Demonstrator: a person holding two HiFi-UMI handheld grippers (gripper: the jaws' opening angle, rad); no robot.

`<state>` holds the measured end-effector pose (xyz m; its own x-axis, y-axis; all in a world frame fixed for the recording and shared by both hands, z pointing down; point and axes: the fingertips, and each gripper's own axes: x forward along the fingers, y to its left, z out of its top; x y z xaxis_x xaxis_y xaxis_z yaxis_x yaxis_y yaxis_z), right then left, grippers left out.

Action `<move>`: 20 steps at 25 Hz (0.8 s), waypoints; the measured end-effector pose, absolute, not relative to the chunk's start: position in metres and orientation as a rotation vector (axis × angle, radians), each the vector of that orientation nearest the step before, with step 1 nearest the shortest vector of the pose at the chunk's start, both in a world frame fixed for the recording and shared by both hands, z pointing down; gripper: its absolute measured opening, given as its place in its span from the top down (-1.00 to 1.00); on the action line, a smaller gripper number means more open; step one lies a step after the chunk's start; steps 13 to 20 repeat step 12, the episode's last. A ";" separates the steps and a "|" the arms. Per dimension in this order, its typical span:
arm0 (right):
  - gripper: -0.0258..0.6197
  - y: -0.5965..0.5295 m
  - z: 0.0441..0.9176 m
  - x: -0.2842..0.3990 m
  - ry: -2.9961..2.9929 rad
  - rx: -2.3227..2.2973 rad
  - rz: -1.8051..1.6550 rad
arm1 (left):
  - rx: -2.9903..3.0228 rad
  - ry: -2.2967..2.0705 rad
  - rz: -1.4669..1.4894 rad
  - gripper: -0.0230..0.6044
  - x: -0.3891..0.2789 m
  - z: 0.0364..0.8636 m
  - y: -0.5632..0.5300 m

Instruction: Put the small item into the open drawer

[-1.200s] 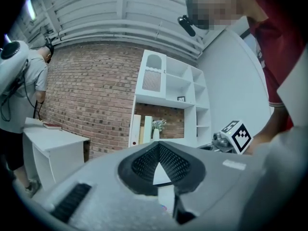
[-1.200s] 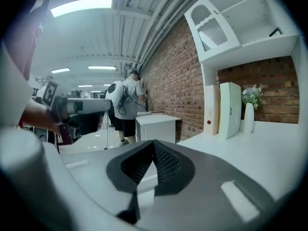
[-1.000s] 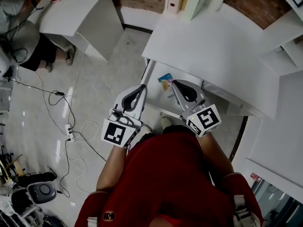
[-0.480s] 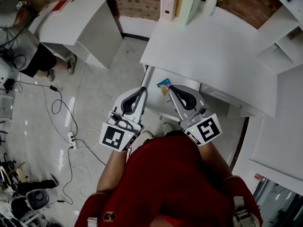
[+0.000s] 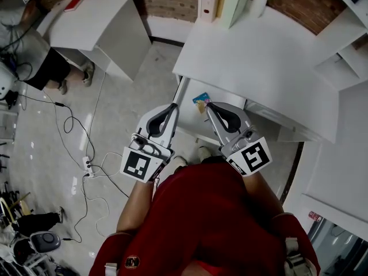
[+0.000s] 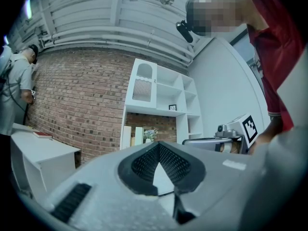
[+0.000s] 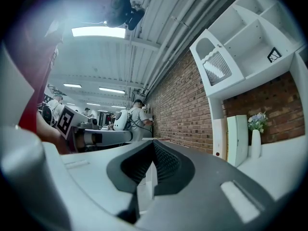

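In the head view the open white drawer [image 5: 185,91] juts from under the white desk [image 5: 259,56]. A small blue and yellow packet [image 5: 201,100] lies inside it. My left gripper [image 5: 172,107] hangs over the drawer's left side, its jaws shut and empty. To the right of the packet my right gripper [image 5: 210,106] is also shut and holds nothing. The left gripper view shows that gripper [image 6: 158,147] with its tips touching, raised toward the shelf wall. In the right gripper view the right gripper [image 7: 154,146] has its tips together as well.
Books and a white vase [image 5: 259,2] stand at the desk's back. White shelving [image 5: 345,50] rises on the right. A second white table [image 5: 98,16] sits at the upper left, with a person [image 5: 34,56] beside it. Cables and a power strip [image 5: 86,163] lie on the floor.
The head view has shifted a little. Both grippers stay shut over the drawer in nearly the same place, and the packet has not moved.
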<state>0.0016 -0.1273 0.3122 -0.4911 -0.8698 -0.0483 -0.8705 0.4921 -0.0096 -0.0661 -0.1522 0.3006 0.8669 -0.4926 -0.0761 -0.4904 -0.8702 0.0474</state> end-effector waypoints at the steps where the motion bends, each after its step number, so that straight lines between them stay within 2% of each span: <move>1: 0.89 -0.127 0.313 0.002 2.675 -1.559 0.024 | 3.008 -0.794 -0.132 0.90 -0.066 0.301 -0.152; 20: 0.89 -0.133 0.317 0.003 2.684 -1.567 0.016 | 3.001 -0.807 -0.123 0.90 -0.070 0.304 -0.160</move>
